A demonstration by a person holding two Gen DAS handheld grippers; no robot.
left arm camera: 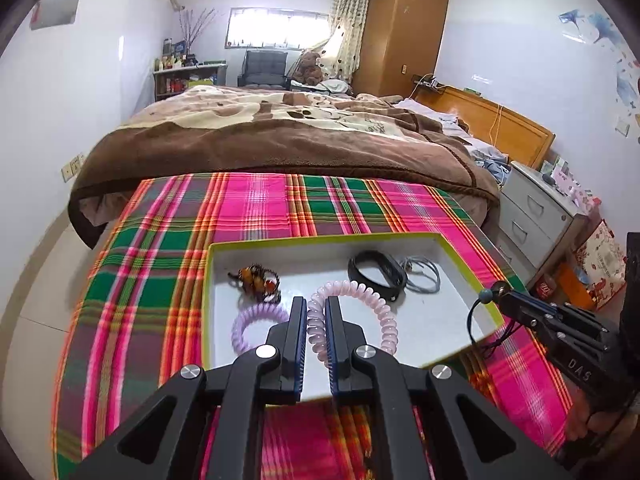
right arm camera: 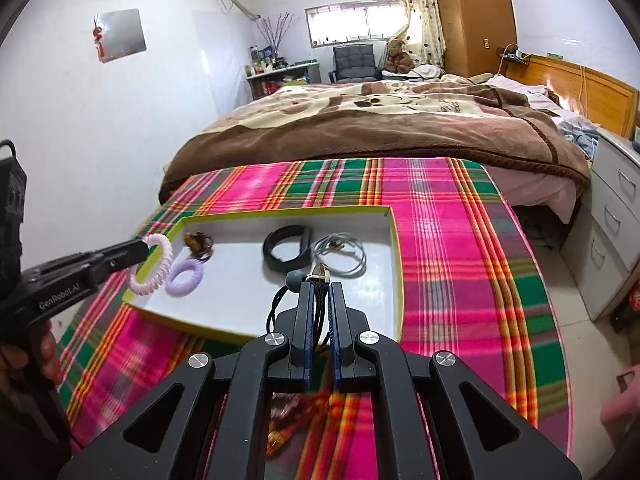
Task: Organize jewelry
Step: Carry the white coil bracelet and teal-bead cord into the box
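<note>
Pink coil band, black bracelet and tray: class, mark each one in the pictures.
pink coil band [left arm camera: 382, 312], left wrist view, its right arc.
black bracelet [right arm camera: 286, 254], right wrist view, its left rim.
tray [right arm camera: 280, 211], right wrist view, far green wall.

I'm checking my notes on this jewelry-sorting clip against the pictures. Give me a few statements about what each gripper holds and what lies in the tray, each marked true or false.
1. The left gripper is shut on the pink spiral coil. True.
2. The right gripper is empty. False: it is shut on a black cord necklace with a teal bead.
3. A lilac spiral hair tie lies in the tray. True.
4. The black band lies outside the tray on the plaid cloth. False: it lies inside the tray.
</note>
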